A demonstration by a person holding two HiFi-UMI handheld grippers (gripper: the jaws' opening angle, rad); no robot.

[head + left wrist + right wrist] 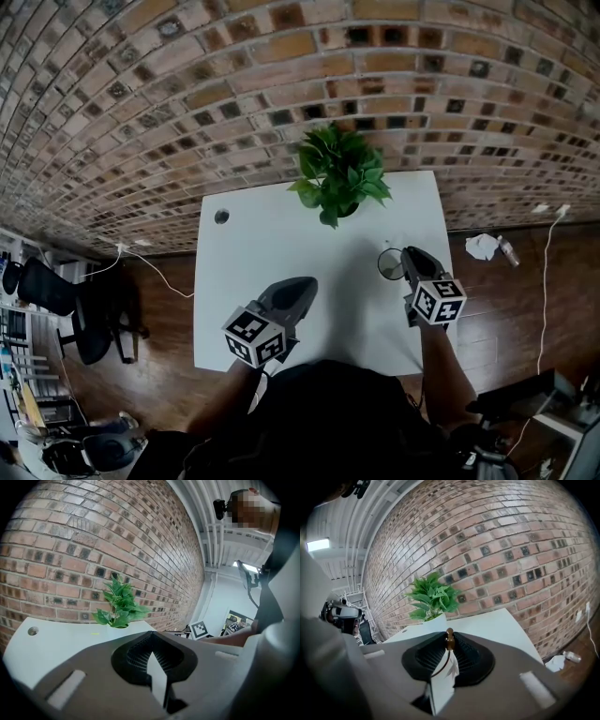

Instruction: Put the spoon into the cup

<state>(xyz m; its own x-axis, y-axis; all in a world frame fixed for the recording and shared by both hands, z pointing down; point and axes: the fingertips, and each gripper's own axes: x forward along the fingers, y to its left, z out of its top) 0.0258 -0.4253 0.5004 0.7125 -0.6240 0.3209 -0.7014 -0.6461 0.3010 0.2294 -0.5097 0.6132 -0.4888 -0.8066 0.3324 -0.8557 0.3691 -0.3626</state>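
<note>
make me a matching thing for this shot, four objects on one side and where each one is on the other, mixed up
1 plant
2 spoon
3 cup
4 crumpled paper

a on the floor, right of the table
b between the right gripper's jaws
c on the table beside the right gripper
d at the table's far edge

Pairs: 1-d, 2-b, 3-c, 4-a

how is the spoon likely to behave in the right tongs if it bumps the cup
The spoon looks thin and light, pinched by the right tongs on a slim handle, so it may swivel if it bumps the cup rim. It seems stiff, not floppy. The cup looks small, so a nudge might tip it.
</note>
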